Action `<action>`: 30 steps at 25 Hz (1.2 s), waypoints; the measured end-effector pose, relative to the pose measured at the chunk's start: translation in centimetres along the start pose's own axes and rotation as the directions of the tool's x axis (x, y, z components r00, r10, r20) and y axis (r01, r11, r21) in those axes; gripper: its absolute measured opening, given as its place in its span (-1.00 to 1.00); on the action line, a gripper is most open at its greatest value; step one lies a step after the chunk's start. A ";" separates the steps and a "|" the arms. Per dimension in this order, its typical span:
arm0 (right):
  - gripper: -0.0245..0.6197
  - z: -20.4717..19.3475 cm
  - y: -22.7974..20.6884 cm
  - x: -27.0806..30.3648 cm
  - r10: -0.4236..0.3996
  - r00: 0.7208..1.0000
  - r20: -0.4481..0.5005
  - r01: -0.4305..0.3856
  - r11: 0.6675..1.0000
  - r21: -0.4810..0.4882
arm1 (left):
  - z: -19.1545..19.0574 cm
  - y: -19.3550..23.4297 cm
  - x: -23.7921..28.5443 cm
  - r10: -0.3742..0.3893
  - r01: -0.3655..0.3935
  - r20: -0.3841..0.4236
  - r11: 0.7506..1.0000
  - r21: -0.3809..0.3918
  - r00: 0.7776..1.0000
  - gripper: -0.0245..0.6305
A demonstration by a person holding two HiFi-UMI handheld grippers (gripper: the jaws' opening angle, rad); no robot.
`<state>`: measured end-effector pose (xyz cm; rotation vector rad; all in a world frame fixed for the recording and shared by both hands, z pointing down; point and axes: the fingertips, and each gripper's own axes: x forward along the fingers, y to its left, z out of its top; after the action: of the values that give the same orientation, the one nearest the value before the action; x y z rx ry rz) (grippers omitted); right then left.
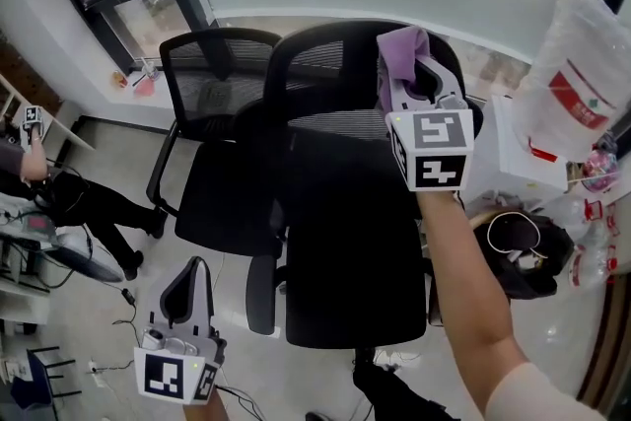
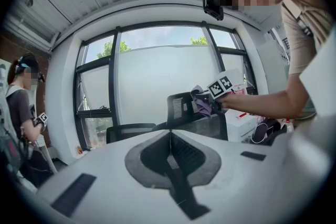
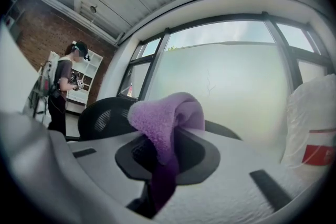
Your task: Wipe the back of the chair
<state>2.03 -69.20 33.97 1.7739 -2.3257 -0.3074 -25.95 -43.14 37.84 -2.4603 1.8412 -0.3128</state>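
Two black mesh office chairs stand side by side. The nearer chair's back (image 1: 325, 64) rises above its seat (image 1: 345, 242). My right gripper (image 1: 419, 72) is shut on a purple cloth (image 1: 404, 52) at the top right of that back. In the right gripper view the cloth (image 3: 168, 118) bulges from between the jaws, with the chair's top rim (image 3: 228, 129) just behind it. My left gripper (image 1: 192, 273) hangs low at the left, clear of the chairs, shut with nothing in it. The left gripper view shows the chair back (image 2: 184, 107), the cloth (image 2: 203, 106) and the right gripper's marker cube (image 2: 223, 86) ahead.
The second chair (image 1: 212, 84) stands left of the nearer one. A white plastic bag (image 1: 577, 84) sits on a white surface at the right, above a black bag (image 1: 518, 256) on the floor. A person (image 1: 39, 175) stands far left. Windows run behind the chairs.
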 end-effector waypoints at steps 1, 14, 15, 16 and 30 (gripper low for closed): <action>-0.77 -0.1 1.4 0.5 0.024 1.000 -0.003 -0.024 1.000 0.010 | 0.0 0.4 -0.4 0.010 -0.010 -0.002 1.000 0.000 1.000 -0.90; -0.77 1.8 17.4 1.7 0.334 0.941 0.053 -0.337 0.936 0.101 | -1.1 2.3 -2.4 0.061 -0.061 -0.022 0.998 -0.005 0.998 -0.90; -0.77 1.5 17.1 1.7 0.332 0.942 0.048 -0.335 0.937 0.100 | -1.1 2.1 -2.1 0.056 -0.056 -0.022 0.998 -0.005 0.998 -0.90; -0.77 1.2 16.7 1.7 0.329 0.943 0.041 -0.332 0.938 0.102 | -1.0 1.8 -1.8 0.050 -0.050 -0.022 0.999 -0.005 0.999 -0.90; -0.77 -5.2 -2.0 -3.8 -0.038 0.999 -0.031 0.043 0.983 0.178 | 1.3 -2.1 2.7 -0.067 0.067 0.007 0.997 0.025 0.998 -0.90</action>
<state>6.35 -66.32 38.21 1.8943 -2.3665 -0.0815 -22.96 -45.15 37.28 -2.5075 1.7437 -0.3264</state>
